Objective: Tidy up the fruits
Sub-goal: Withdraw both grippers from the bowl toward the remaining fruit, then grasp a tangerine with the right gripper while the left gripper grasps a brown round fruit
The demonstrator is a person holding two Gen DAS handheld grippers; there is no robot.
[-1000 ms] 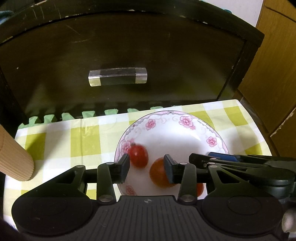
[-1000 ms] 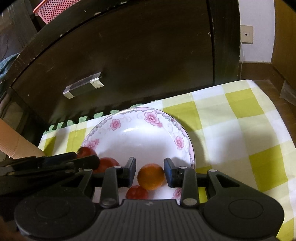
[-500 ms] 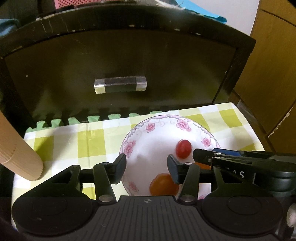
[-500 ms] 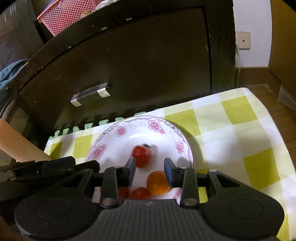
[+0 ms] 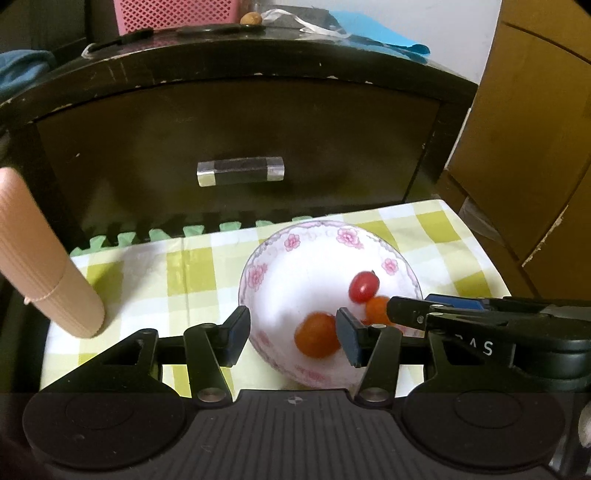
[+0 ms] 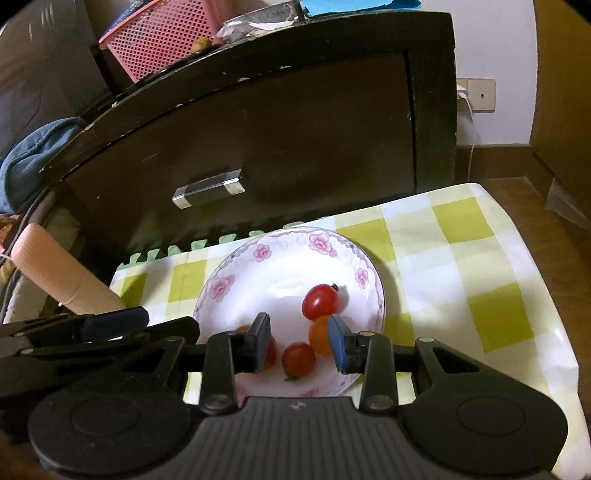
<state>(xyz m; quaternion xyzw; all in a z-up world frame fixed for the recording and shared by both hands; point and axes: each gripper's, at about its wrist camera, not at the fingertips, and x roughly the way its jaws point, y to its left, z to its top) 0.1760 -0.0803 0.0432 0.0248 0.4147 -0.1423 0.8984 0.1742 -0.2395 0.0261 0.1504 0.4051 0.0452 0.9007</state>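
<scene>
A white bowl with pink flowers (image 5: 291, 242) (image 6: 262, 253) sits on the green-checked cloth. It holds several cherry tomatoes: a red one (image 5: 364, 286) (image 6: 320, 301), an orange one (image 5: 317, 334) (image 6: 320, 336), another red one (image 6: 298, 360) and one partly hidden behind a finger. My left gripper (image 5: 291, 334) is open and empty above the bowl's near left rim. My right gripper (image 6: 300, 343) is open and empty above the bowl's near side; it shows at the right of the left wrist view (image 5: 480, 321).
A dark wooden drawer front with a silver handle (image 5: 240, 171) (image 6: 208, 188) stands right behind the cloth. A ribbed beige cylinder (image 5: 40, 266) (image 6: 62, 277) leans at the left. A pink basket (image 6: 162, 33) sits on top. The cloth's edge (image 6: 554, 332) drops off at the right.
Both grippers have pulled back and up from the bowl, open and empty. A red tomato has rolled to the bowl's right side beside the orange one.
</scene>
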